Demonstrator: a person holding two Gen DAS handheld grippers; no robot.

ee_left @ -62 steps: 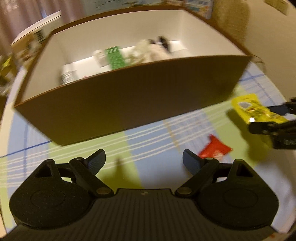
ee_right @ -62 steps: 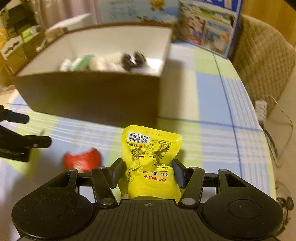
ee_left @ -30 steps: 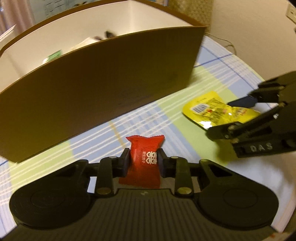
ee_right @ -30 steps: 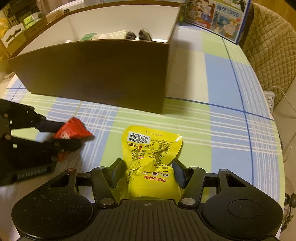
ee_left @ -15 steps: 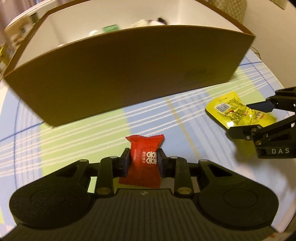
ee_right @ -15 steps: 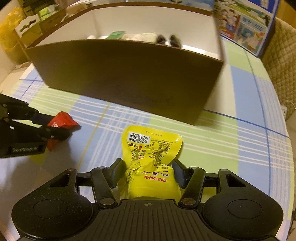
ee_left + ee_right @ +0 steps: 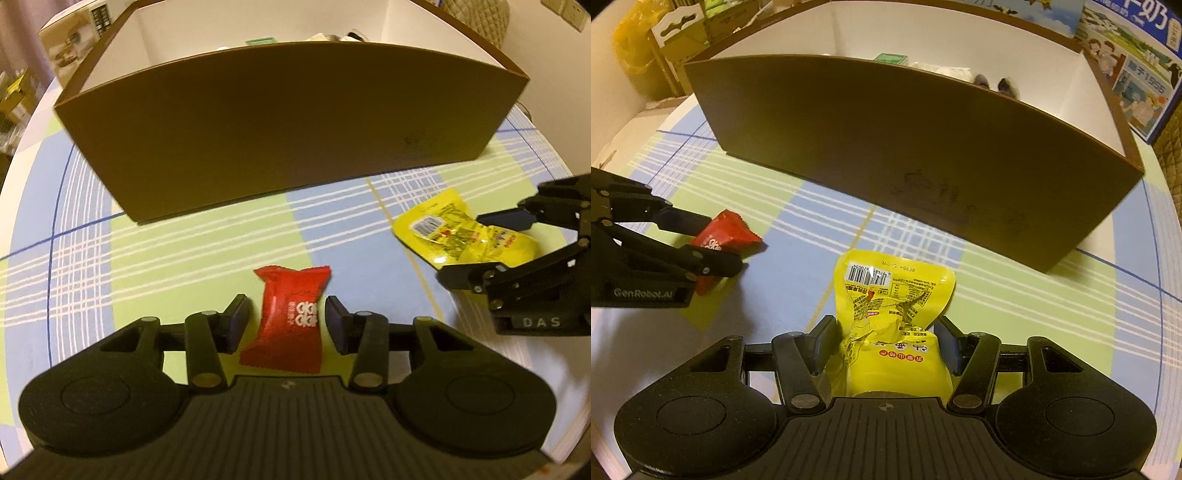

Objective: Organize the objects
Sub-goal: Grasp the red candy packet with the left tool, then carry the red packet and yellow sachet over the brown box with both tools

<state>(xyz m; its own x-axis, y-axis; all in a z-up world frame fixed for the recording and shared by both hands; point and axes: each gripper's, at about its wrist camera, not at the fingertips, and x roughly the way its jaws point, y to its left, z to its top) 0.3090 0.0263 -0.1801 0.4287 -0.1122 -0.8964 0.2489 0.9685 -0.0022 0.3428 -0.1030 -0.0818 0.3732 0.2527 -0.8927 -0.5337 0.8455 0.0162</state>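
Left gripper (image 7: 288, 319) fingers now spread, red sachet (image 7: 287, 320) released between them; was clamped. Right gripper (image 7: 886, 341) grasps yellow pouch (image 7: 892, 314). Both near brown box (image 7: 280, 129); left regrasp needed

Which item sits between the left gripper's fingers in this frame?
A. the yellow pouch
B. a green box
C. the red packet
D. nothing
C: the red packet lies between the left gripper fingers, which stand slightly apart from it; the yellow pouch is in the right gripper.
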